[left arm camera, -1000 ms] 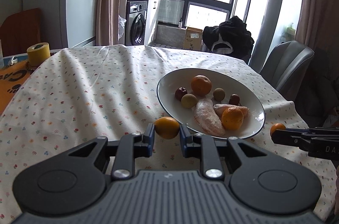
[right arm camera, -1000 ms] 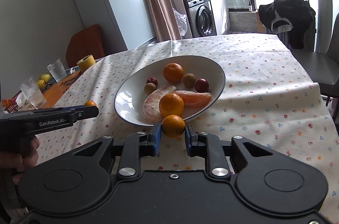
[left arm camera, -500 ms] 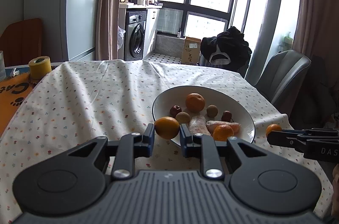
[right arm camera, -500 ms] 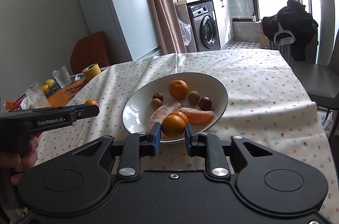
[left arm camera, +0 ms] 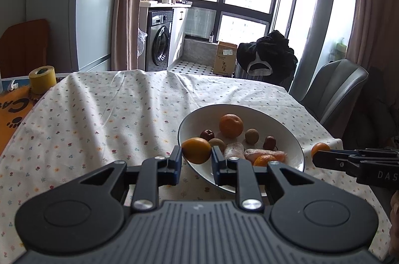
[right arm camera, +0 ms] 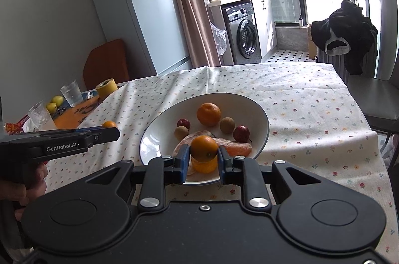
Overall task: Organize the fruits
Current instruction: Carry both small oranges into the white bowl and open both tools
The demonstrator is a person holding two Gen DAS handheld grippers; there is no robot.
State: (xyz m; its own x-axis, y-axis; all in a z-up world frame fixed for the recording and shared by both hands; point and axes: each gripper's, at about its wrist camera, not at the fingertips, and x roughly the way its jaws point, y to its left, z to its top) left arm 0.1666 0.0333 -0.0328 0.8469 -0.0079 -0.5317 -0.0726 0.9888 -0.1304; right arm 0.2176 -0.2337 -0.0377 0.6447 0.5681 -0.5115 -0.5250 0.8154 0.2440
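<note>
While both grippers are held above the flowered tablecloth, a small fruit is clamped in each. At the far left of the right wrist view, two yellow fruits and two drinking glasses are seen on the uncovered part of the table, with a roll of yellow tape just beside the cloth's edge. Nearer the middle, the left gripper is seen with its blue-padded fingers narrowed on a small orange, which is gripped on both sides and held off the cloth, in front of the near left rim of the white bowl.

Inside the bowl, a larger mandarin lies toward the back, with two dark red fruits and two brown round fruits spread around it; peeled pinkish citrus segments and another orange fruit lie toward the front, partly hidden by the gripper.

Further right, the right gripper is seen closed on a second small orange, which is held above the near part of the bowl, over the segments. From the left wrist view the same fruit is seen at the tip of that gripper, beyond the bowl's right rim. A grey chair stands at the table's far right corner.
</note>
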